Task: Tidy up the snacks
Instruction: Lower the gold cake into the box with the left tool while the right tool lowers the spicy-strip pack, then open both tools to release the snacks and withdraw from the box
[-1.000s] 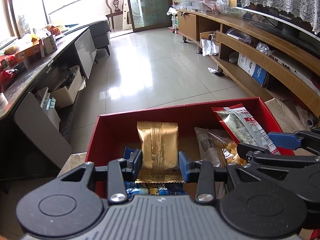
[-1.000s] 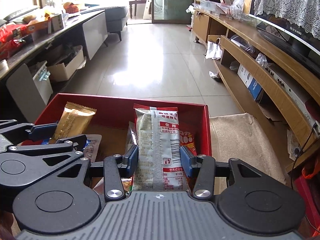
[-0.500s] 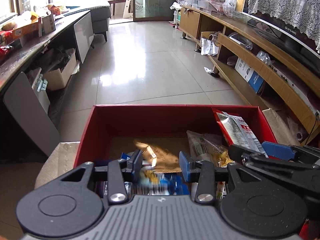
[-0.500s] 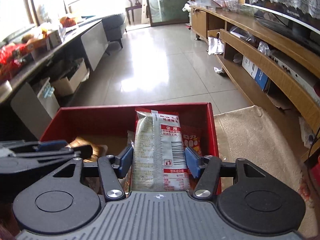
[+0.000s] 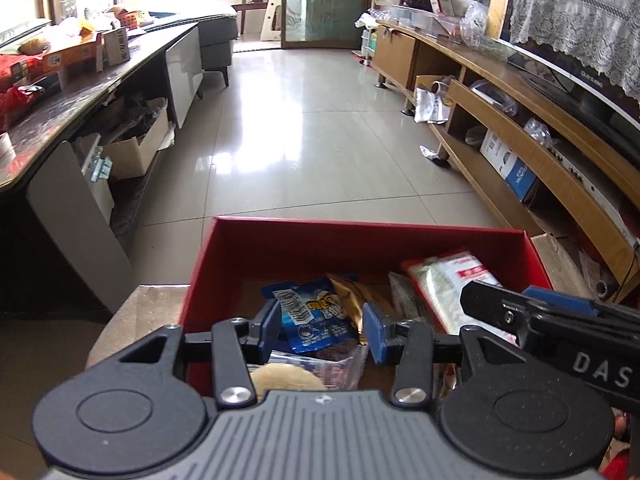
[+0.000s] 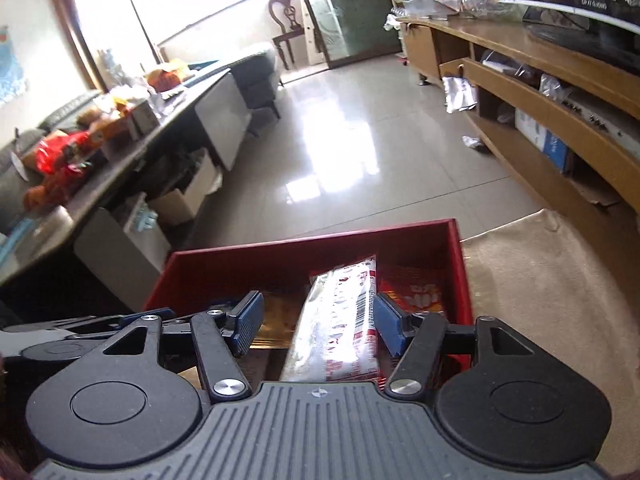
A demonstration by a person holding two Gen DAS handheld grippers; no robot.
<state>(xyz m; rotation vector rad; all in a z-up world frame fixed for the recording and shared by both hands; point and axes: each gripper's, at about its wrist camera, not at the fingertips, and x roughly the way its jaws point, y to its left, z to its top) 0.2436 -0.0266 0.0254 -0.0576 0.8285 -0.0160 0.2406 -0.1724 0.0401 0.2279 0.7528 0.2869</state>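
Left wrist view: the left gripper (image 5: 322, 330) hangs over the red box (image 5: 360, 240), its jaws opening and fairly narrow, holding nothing. A blue packet (image 5: 316, 316) lies in the box below and between the pads, with a gold packet (image 5: 356, 294) just beside it. A white packet (image 5: 452, 288) leans at the box's right side, near the right gripper (image 5: 532, 304).

Right wrist view: the right gripper (image 6: 318, 326) has its jaws opening, moderately wide. The white packet (image 6: 340, 320) stands between the pads, apparently free of the left pad; contact at the right pad is unclear. An orange packet (image 6: 416, 290) lies beside it in the box (image 6: 304, 244).
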